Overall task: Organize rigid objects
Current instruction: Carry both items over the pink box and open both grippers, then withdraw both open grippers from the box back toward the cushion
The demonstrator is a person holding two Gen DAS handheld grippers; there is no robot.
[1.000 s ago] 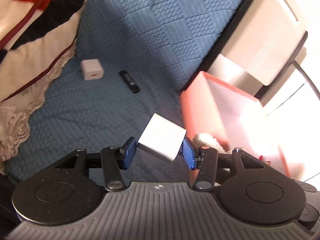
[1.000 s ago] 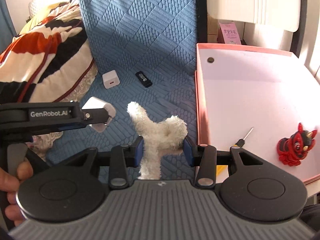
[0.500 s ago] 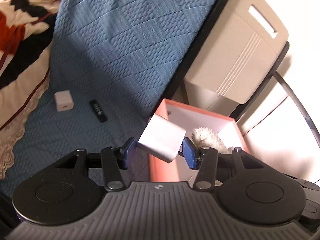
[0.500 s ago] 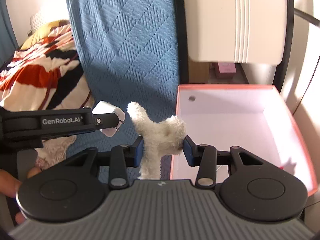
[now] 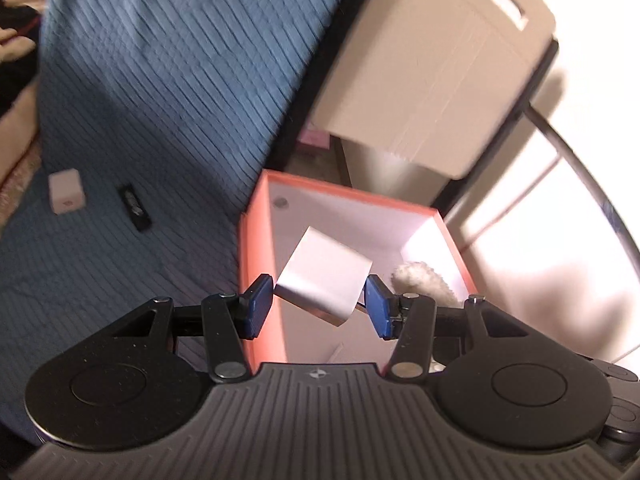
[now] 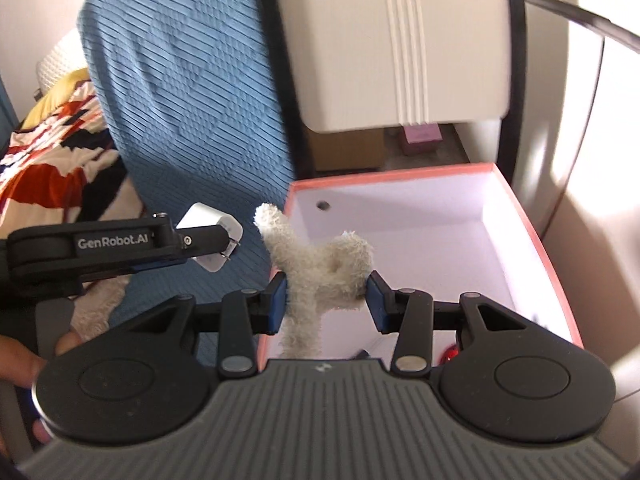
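My left gripper is shut on a white cube-shaped charger, tilted, held above the near left part of the pink box. From the right wrist view that gripper and the charger hang left of the box's left wall. My right gripper is shut on a white fluffy plush toy over the near left edge of the pink box. The plush shows just right of the left gripper. A red figurine peeks out on the box floor.
A second white charger and a black USB stick lie on the blue quilted bedspread. A beige cabinet stands behind the box, and a patterned blanket lies far left. A hand holds the left gripper.
Both grippers have moved right and up from over the bedspread to over the pink box, still carrying the charger and the plush. The box now fills the middle of both views.
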